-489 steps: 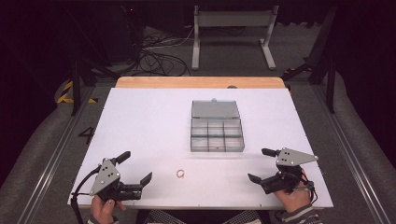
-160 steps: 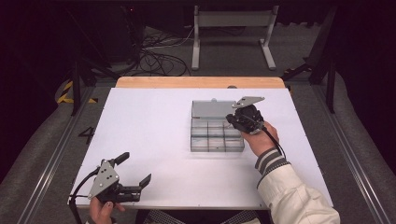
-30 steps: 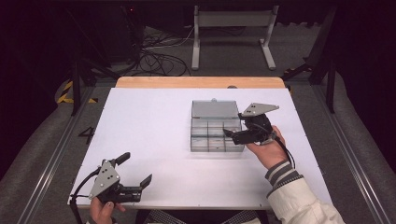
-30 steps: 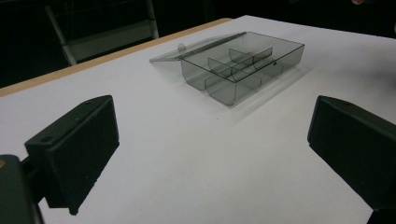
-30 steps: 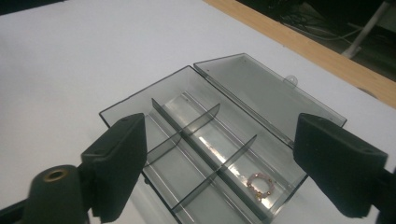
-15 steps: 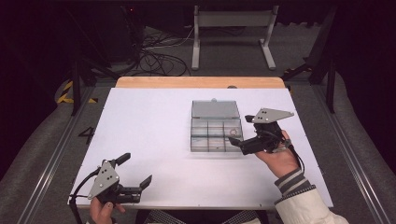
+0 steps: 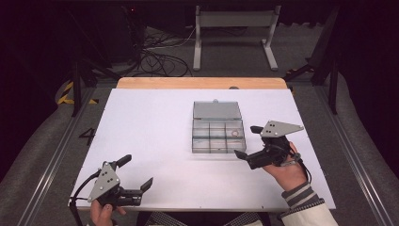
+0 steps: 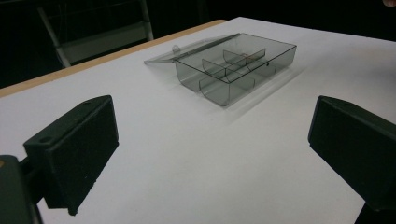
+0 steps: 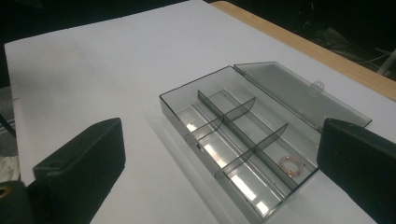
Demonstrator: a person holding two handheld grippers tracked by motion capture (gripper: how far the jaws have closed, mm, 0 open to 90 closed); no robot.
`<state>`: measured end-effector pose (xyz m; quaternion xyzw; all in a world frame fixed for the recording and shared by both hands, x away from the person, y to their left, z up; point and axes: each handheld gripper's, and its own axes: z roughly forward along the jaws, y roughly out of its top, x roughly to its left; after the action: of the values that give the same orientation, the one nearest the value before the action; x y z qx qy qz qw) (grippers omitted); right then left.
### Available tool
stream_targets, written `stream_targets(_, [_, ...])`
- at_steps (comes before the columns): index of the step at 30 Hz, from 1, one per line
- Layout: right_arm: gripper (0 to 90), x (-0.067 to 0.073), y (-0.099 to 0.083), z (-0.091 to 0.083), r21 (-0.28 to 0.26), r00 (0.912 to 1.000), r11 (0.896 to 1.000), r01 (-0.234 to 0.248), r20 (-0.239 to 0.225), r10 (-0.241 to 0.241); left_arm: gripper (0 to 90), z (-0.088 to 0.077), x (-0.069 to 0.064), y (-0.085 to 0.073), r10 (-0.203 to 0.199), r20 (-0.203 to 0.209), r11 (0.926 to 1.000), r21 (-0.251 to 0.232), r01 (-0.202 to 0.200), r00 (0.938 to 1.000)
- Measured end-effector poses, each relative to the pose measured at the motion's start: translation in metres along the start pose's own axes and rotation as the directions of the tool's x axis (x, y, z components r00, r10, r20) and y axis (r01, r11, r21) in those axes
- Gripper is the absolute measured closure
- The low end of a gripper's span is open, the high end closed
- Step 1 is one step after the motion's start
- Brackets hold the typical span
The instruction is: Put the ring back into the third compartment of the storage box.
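A clear grey compartment box (image 7: 201, 137) stands mid-table, its lid (image 7: 216, 110) folded flat behind it. A small pink ring (image 7: 234, 134) lies in its far right compartment; the right gripper view has the ring (image 9: 292, 165) close by the right jaw. My right gripper (image 7: 248, 141) hovers open just right of the box, with nothing between its jaws. My left gripper (image 7: 136, 172) rests open at the table's front left, far from the box (image 8: 215, 91). In their own views the left gripper (image 8: 210, 154) and right gripper (image 9: 219, 158) hold nothing.
The white table top (image 7: 155, 122) has a wooden strip (image 7: 202, 83) along its far edge. Cables (image 7: 160, 59) and a metal stand (image 7: 233, 28) lie on the floor beyond. Metal rails (image 7: 56, 150) run along both sides of the table.
The ring that lay on the table in front of the box now lies in the box. My right gripper has drawn back from the box toward the front right. The left gripper stayed put.
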<state>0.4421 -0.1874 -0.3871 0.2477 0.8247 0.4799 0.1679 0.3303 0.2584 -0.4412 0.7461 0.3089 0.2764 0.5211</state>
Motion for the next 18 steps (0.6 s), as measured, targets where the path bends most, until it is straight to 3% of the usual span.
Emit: stream_targets(18, [0.5, -0.005, -0.053, -0.011, -0.018, 0.998, 0.999, -0.051, -0.038, 0.05, 2.2, 0.001, -0.002, 0.0, -0.001, -0.004, 1.0, 0.005, 0.001, 1.0])
